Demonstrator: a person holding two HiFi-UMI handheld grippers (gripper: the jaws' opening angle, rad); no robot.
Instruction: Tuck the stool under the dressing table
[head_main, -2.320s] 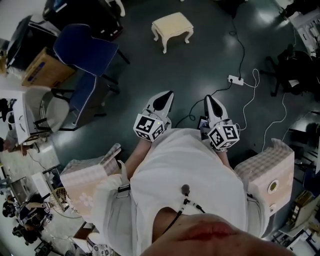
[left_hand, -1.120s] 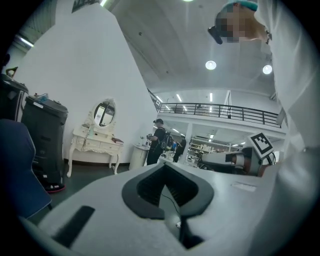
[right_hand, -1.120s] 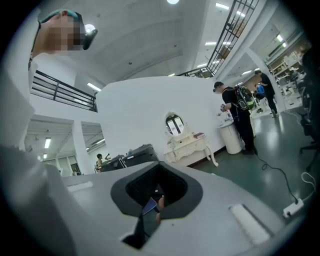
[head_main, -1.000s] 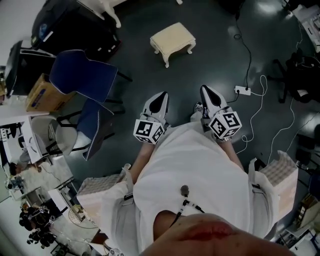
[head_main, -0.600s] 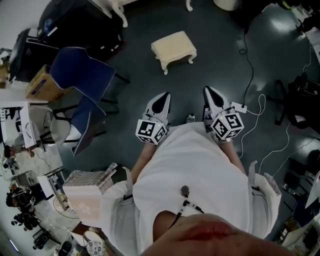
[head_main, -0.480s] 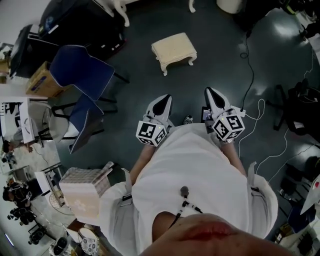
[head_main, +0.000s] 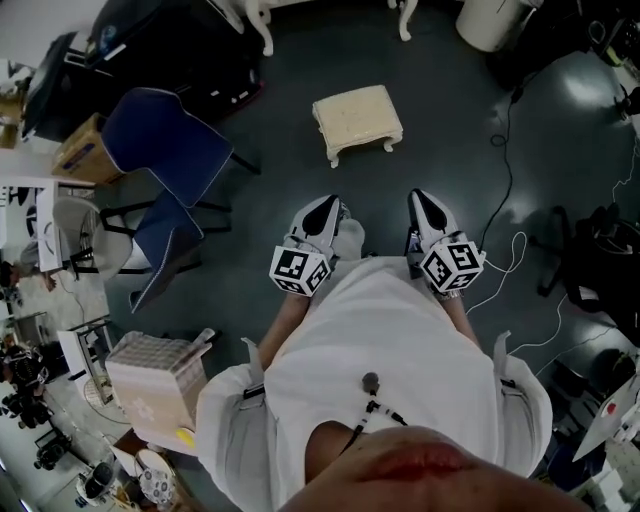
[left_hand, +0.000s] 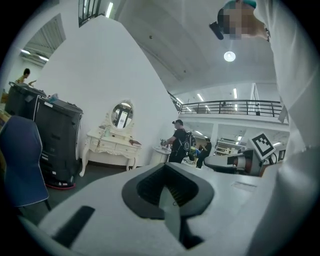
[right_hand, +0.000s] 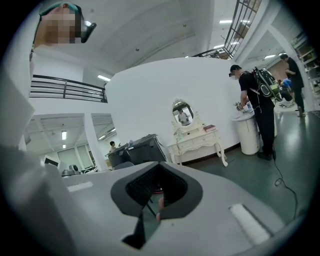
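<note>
Since approx. a sec ago, stool (head_main: 357, 121) has been brought lower in head view, closer to both grippers, & legs of dressing table (head_main: 264, 28) are now seen at top edge. Stool is stood on dark floor (head_main: 250, 260), upper centre of frame, apart from dressing table, not yet tucked under. Left gripper (head_main: 328, 205) & right gripper (head_main: 421, 199) are held side by side mid-frame, just below stool, tips pointed toward it. Both pairs of jaws are closed tight, nothing gripped. Blue chair (head_main: 165, 140) is seen upper left.

Head down, others level — facing dressing table (left_hand: 111, 145)
</note>
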